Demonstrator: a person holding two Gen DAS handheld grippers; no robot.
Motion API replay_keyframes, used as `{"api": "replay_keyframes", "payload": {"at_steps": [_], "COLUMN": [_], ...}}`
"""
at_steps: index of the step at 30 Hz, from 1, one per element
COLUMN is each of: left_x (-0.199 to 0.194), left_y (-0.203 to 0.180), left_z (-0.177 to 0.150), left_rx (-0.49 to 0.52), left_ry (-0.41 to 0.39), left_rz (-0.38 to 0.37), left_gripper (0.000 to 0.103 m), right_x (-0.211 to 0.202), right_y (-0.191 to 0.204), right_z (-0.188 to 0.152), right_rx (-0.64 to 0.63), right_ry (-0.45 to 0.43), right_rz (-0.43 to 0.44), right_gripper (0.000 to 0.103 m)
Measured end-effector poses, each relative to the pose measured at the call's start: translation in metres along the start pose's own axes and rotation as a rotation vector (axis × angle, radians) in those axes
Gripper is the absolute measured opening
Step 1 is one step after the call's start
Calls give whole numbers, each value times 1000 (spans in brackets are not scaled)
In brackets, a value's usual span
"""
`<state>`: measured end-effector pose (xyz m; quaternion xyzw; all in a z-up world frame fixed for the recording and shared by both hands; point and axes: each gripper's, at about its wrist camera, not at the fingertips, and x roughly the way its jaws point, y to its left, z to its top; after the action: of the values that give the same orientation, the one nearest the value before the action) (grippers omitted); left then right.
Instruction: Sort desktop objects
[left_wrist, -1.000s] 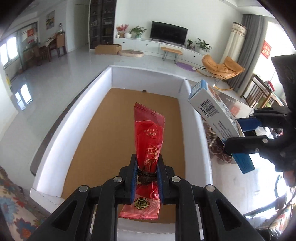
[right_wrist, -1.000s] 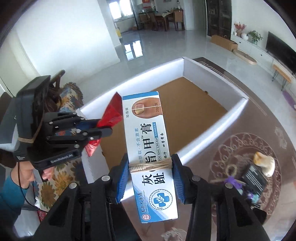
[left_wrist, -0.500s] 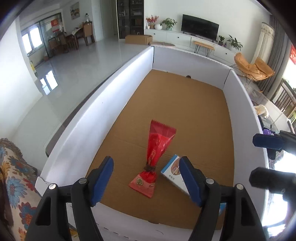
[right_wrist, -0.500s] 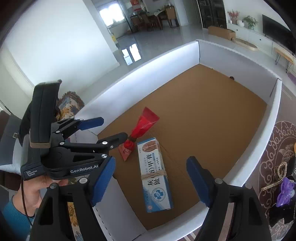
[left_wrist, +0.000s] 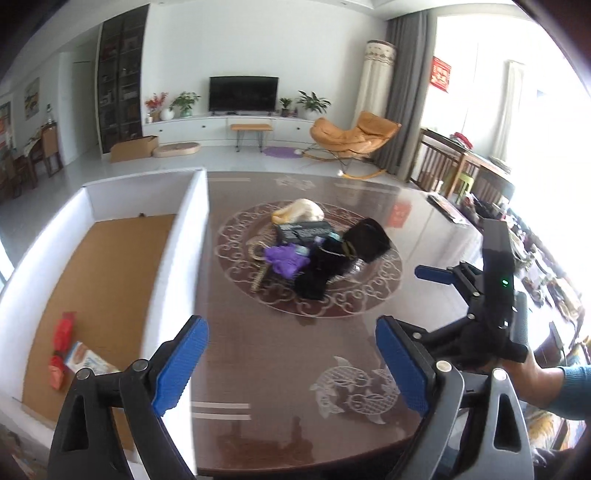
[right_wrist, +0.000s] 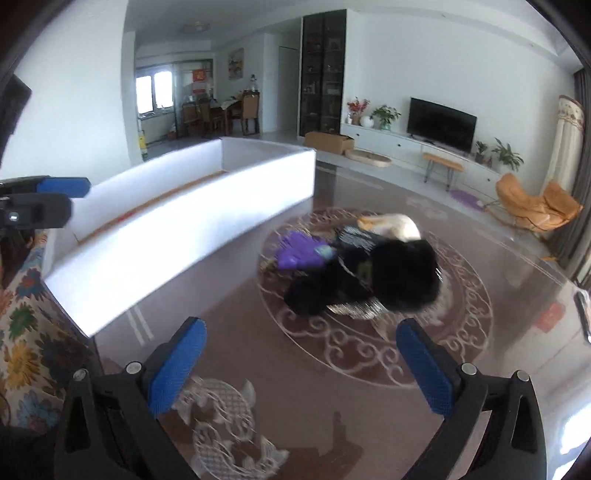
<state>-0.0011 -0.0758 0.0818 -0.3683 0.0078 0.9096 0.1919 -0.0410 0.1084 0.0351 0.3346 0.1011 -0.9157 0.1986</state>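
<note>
Box (left_wrist: 186, 236), white-walled with a brown cardboard floor, sits at your far left on the dark glossy table (left_wrist: 280, 354). Inside it, near the corner closest to you, lie the red packet (left_wrist: 61, 341) and the white ointment carton (left_wrist: 88, 363), touching each other.

Left gripper (left_wrist: 291, 363): your jaws are opening, the blue pads already wide apart, with nothing between them but bare tabletop. It hangs over the table just right of the box wall.

Pile of unsorted items, centre of the table on the round scroll pattern, well apart from both grippers:
- beaded cord (left_wrist: 258, 266), at the pile's left edge;
- purple item (left_wrist: 286, 258), crumpled, touching the cord;
- dark printed box (left_wrist: 303, 232), behind the purple item;
- cream shell-like object (left_wrist: 301, 211), at the far side of the pile;
- black fabric bundle (left_wrist: 332, 266), the largest piece, spread across the right of the pile; you cannot tell whether it is one piece or several.

Right gripper (right_wrist: 303, 365): your jaws are opening too, pads spread wide and empty, pointed towards the black bundle in the right wrist view, which is blurred. In the left wrist view this gripper shows at the far right, held in your hand (left_wrist: 532, 373) with a blue sleeve (left_wrist: 572, 391).
</note>
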Motion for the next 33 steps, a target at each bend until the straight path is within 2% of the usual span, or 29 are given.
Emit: {"api": "replay_keyframes", "payload": {"at_steps": [2, 5, 9, 13, 17, 20, 33], "left_x": [32, 80, 125, 159, 171, 180, 171], "left_y": [-18, -28, -21, -15, -15, -23, -23], "left_z": [-6, -22, -32, -30, -23, -20, -25], "left_rx": [20, 27, 1, 10, 25, 75, 77], "left_ry": [46, 116, 171, 197, 184, 223, 214], "left_rz": [-1, 43, 68, 107, 108, 111, 98], "left_gripper": [93, 93, 93, 93, 93, 103, 103], "right_x": [13, 23, 26, 34, 40, 43, 45], "right_y": [-33, -75, -96, -104, -102, -101, -100], "right_z": [-19, -42, -60, -62, -64, -66, -66], "right_rx": [63, 178, 229, 263, 257, 265, 267], "right_ry": [83, 146, 190, 243, 252, 253, 254], "right_rz": [-61, -104, -157, -150, -175, -186, -191], "right_gripper": [103, 103, 103, 103, 103, 103, 103]}}
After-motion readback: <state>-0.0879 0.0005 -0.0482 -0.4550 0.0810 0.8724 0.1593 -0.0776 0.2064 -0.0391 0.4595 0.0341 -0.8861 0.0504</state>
